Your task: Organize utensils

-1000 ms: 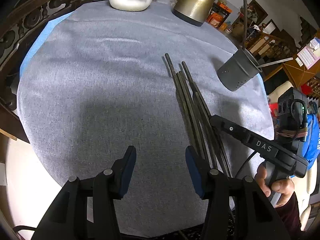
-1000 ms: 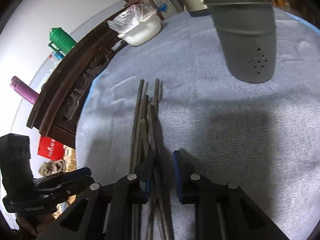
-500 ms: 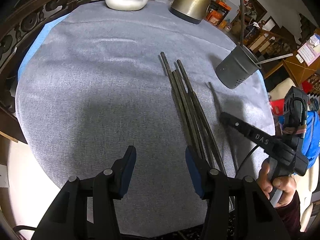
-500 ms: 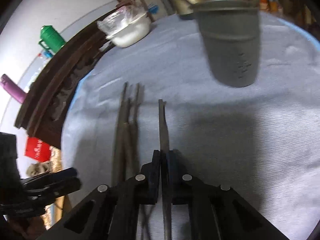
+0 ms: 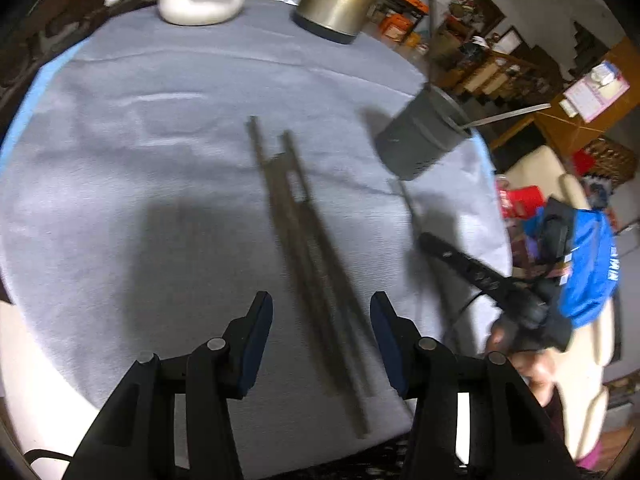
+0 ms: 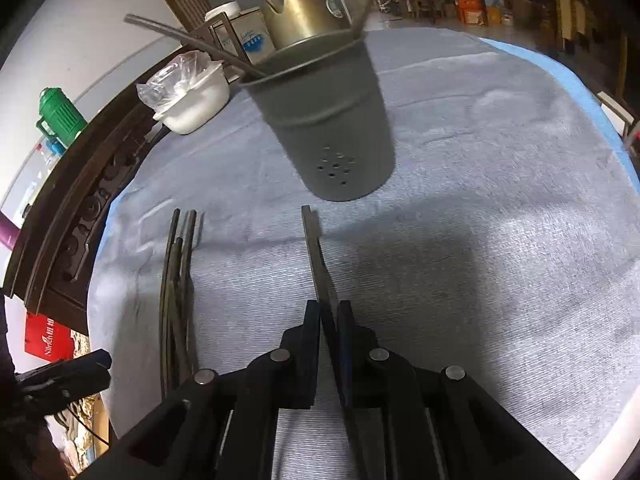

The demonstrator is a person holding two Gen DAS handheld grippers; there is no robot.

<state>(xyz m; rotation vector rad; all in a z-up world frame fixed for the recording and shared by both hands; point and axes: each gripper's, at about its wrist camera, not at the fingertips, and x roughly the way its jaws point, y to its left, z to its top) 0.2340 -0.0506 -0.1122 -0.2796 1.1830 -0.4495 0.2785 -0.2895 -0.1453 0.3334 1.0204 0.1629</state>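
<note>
- A grey holder (image 6: 324, 128) stands on the desk (image 6: 480, 240) with two chopsticks leaning out.
- One white bowl (image 6: 192, 100) and one kettle (image 6: 300, 8) sit far back.
- The right gripper (image 6: 329, 320) pinches one chopstick (image 6: 314, 252) just before the holder.
- The left gripper (image 5: 320, 340) is wide open, holding nothing, over a blurred chopstick pile (image 5: 304, 240).

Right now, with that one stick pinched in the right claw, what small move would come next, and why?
Probably lift and tip it toward the grey holder. The right gripper is shut on one chopstick whose tip lies short of the holder, which already holds utensils; the other chopsticks wait on the cloth.
</note>
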